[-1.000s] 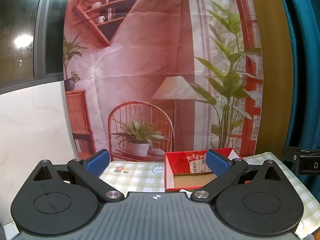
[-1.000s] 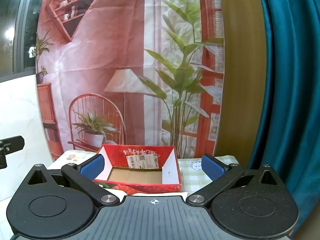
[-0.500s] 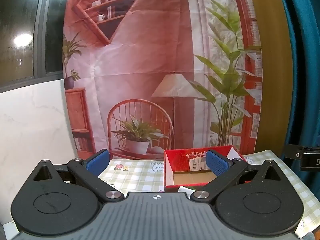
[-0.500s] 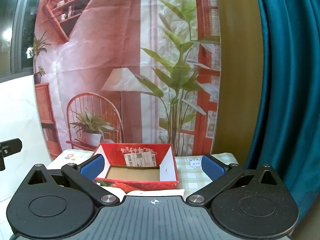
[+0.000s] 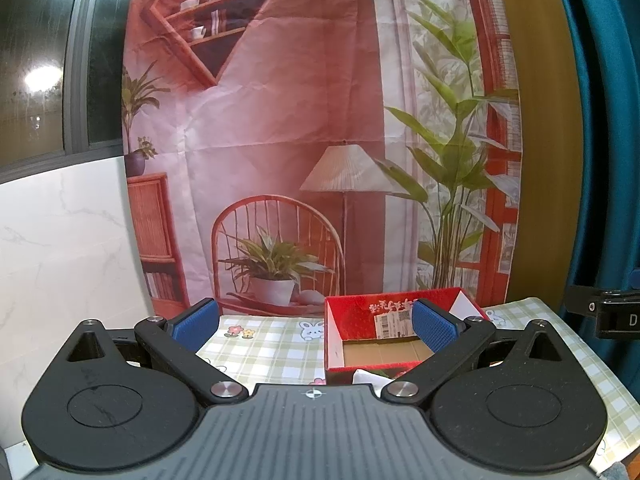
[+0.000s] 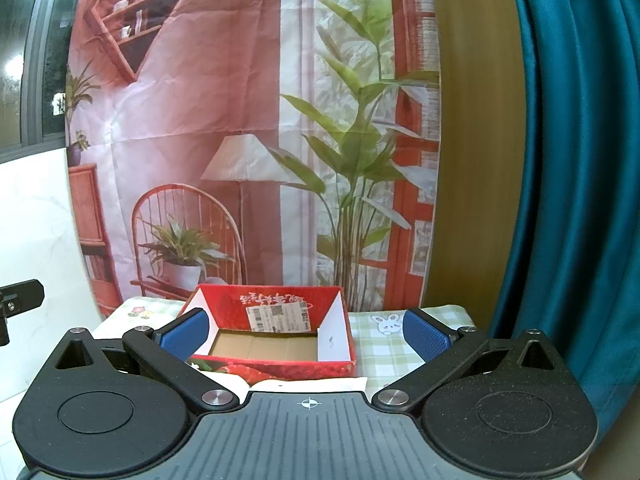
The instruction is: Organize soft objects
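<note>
- The left gripper (image 5: pixel 316 322), black with blue ribbed pads, hangs above the near part of the table with its fingers spread wide and nothing between them.
- The right gripper (image 6: pixel 305 330) is of the same build — its fingers are likewise released and bare.
- A white sheet edge (image 6: pixel 304 385) shows just in front of the box, at the near side of the table; what it belongs to I cannot tell.
- The green-and-white checked tablecloth with bunny and flower prints (image 5: pixel 272 344) covers the table, which reaches to the backdrop.
- The open red cardboard box with a brown floor and white inner flaps (image 6: pixel 276 370) stands on the cloth toward the far edge — in the left wrist view it lies right of centre, partly behind the right-hand pad; in the right wrist view it lies between the two pads.
- A white shipping label with barcodes (image 6: pixel 280 318) sticks to the box's far inner wall.
- No soft object can be made out in either view; the box floor is bare.
- Behind the far edge hangs a printed fabric backdrop of a chair, lamp and plants (image 5: pixel 312 140).
- A teal curtain (image 6: pixel 568 160) hangs at the right.
</note>
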`<state>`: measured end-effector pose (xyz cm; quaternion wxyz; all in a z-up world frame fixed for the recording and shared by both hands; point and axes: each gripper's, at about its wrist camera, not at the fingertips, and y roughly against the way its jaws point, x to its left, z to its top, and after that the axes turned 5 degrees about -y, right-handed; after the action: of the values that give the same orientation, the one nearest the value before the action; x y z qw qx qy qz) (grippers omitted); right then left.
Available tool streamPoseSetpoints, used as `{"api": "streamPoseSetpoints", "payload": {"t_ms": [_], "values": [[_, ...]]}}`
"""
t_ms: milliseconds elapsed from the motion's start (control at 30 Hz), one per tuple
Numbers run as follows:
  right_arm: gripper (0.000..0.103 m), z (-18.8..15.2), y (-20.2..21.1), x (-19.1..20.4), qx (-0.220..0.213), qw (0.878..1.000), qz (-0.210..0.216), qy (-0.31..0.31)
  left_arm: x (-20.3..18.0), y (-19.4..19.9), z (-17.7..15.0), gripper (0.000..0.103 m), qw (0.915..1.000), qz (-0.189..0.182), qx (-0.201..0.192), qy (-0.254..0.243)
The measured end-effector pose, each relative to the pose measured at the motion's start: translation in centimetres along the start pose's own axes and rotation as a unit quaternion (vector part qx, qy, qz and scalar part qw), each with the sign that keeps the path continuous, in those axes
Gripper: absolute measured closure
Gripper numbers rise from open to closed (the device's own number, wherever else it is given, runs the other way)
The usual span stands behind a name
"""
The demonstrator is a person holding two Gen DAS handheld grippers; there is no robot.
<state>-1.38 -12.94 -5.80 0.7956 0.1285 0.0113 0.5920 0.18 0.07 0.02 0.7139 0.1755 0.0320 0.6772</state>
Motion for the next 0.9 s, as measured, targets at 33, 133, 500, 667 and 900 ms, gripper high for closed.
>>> {"api": "streamPoseSetpoints", "payload": {"t_ms": [33,133,500,667,900], "values": [[0.000,-0.04,-0.04,-0.01,0.000,1.000,0.000,0.000,0.00,0.00,-0.02,0.000,1.0000,0.000,0.000,0.000],[0.000,-0.05,-0.07,-0.04,0.000,1.000,0.000,0.001,0.08,-0.06,0.02,0.000,1.0000,-0.002,0.001,0.001],[0.000,-0.06,-0.02,-0.08,0.000,1.000,0.000,0.000,0.11,-0.08,-0.04,0.000,1.0000,-0.001,0.003,0.002],[0.000,-0.06,0.00,-0.04,0.001,1.000,0.000,0.000,0.05,-0.11,-0.04,0.000,1.0000,-0.002,0.004,0.002],[0.000,-0.16,-0.05,-0.11,0.001,1.000,0.000,0.000,0.00,-0.12,-0.10,0.000,1.0000,-0.002,0.005,0.002]]}}
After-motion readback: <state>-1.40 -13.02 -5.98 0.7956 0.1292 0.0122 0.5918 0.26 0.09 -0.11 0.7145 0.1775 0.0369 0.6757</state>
